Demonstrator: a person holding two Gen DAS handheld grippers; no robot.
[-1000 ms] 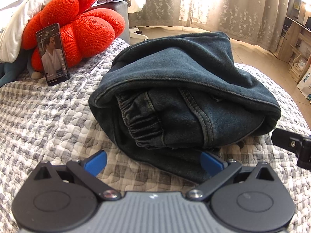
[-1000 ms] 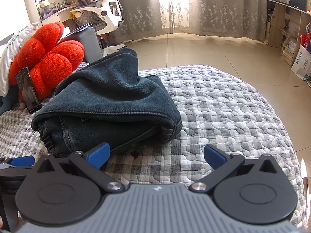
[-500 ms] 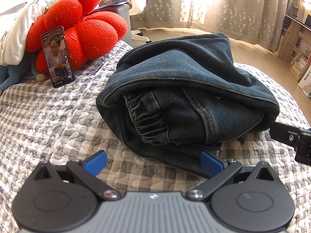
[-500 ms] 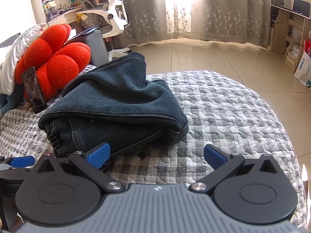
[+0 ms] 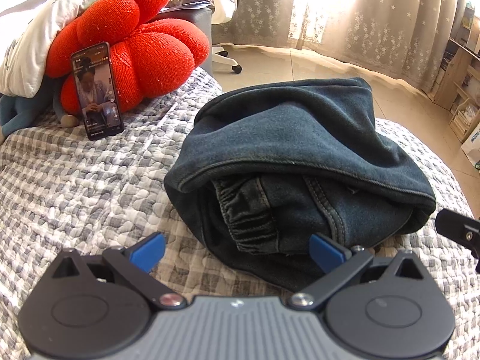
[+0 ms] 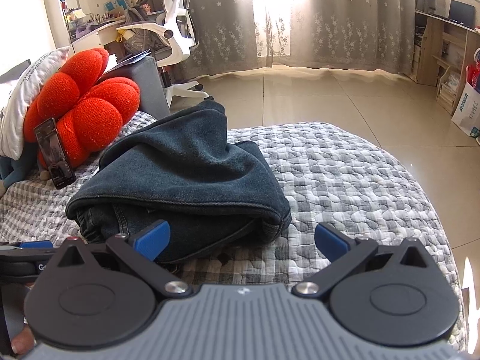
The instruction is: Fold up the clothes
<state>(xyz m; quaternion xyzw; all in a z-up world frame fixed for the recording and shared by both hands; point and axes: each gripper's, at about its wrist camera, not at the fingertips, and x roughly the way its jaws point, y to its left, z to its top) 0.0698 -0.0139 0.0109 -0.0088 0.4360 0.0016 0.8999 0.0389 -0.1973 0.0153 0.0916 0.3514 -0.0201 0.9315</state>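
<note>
At 6 o'clock in the left wrist view, the left tool (image 5: 237, 252) hangs low over the grey-and-white checked quilted bed cover (image 5: 90, 186), its 2 blue-tipped fingers spread wide apart and holding nothing. Its right fingertip (image 5: 325, 250) sits just beside the near edge of the folded dark blue denim trousers (image 5: 300, 156); whether it touches the cloth cannot be told. The right tool (image 6: 241, 238) is likewise spread wide and empty, its left fingertip (image 6: 151, 238) in front of the near face of the same trousers (image 6: 186, 162) and its right one over bare cover (image 6: 345, 180).

The trousers lie in a thick bundle on the bed, toward 12 o'clock from the left tool and 11 o'clock from the right tool, a smooth top layer draped over the elastic-gathered waistband (image 5: 249, 210) that shows at the near open side.

Farther off at 10 o'clock, a black smartphone (image 5: 97, 90) with a lit screen stands leaning against a red knitted flower-shaped cushion (image 5: 135, 39), with a white printed pillow (image 5: 36, 45) behind it. Beyond the bed, at 12 o'clock, are a white office chair (image 6: 177, 27), a tiled floor (image 6: 345, 102) and grey floral curtains (image 6: 345, 18).
</note>
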